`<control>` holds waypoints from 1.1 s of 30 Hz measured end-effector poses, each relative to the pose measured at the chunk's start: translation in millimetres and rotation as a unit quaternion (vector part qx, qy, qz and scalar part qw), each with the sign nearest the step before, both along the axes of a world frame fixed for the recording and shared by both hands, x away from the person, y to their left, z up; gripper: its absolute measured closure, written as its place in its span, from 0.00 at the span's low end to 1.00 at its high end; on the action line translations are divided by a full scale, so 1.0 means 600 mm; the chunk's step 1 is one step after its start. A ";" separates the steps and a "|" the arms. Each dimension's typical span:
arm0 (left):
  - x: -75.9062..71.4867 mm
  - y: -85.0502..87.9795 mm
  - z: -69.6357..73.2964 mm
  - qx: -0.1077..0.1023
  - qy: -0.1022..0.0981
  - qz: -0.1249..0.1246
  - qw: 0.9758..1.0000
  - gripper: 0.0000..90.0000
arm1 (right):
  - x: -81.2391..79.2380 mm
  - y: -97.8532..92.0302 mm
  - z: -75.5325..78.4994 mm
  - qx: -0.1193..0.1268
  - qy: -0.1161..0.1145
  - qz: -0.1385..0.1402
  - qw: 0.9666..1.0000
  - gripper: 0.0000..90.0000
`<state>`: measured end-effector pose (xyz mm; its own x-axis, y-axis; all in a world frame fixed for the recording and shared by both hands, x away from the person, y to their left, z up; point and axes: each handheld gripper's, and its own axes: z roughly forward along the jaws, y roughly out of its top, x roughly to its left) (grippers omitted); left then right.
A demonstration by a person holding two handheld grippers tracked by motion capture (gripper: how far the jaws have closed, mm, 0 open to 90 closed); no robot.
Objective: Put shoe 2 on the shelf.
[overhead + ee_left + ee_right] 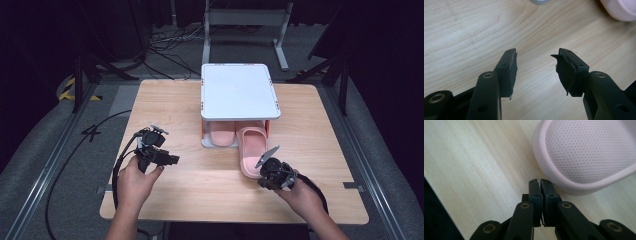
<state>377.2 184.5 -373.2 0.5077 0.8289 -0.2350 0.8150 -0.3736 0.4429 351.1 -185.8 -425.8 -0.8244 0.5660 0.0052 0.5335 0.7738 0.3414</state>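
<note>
Presently, item one: right gripper (540, 182), held in the person's right hand (305, 195) at the near right of the table (165, 105). Jaws pressed together with nothing between them, tips just beside the heel rim of a pink slipper (594, 155) and pointing at the bare wood next to it. In the high view this gripper (264, 172) sits at the near end of that slipper (251, 150).

Item two: left gripper (536, 65), held in the person's left hand (137, 180) at the near left of the table. Jaws spread wide over bare wood, holding nothing; the pad on one jaw is torn and peeling at its edge. In the high view the left gripper (165, 150) is well apart from the footwear, a black cable trailing off the table's left edge.

Item three: pink slipper, sole down, lying lengthwise with its toe end under the front edge of a white shelf rack (239, 90) and its heel toward the person.

Item four: second pink slipper (222, 132), tucked beneath the rack's white top, just to the left of the first.

Item five: white shelf rack, standing at the far middle of the wooden table, orange fittings at its front corners.
</note>
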 end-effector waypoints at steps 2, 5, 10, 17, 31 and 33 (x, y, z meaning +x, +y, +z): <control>-0.001 0.002 -0.001 0.000 0.001 0.000 1.000 0.56 | 0.008 -0.001 0.002 -0.001 -0.013 -0.006 1.000 0.98; -0.003 0.001 -0.003 0.002 0.002 -0.001 1.000 0.56 | 0.019 -0.002 0.001 0.000 -0.022 -0.014 1.000 0.98; -0.005 0.002 -0.005 0.003 0.004 0.002 1.000 0.56 | 0.020 0.008 0.004 -0.001 -0.036 -0.009 0.999 0.97; -0.006 0.005 -0.004 0.002 0.003 0.002 1.000 0.56 | 0.047 0.005 0.020 0.006 -0.065 -0.045 0.997 0.97; -0.008 0.008 0.000 -0.002 -0.001 0.004 1.000 0.56 | 0.021 0.037 -0.022 -0.020 0.000 0.000 1.000 1.00; -0.007 0.010 0.000 -0.002 0.000 0.003 1.000 0.56 | 0.026 0.036 -0.023 -0.026 -0.014 -0.008 1.000 1.00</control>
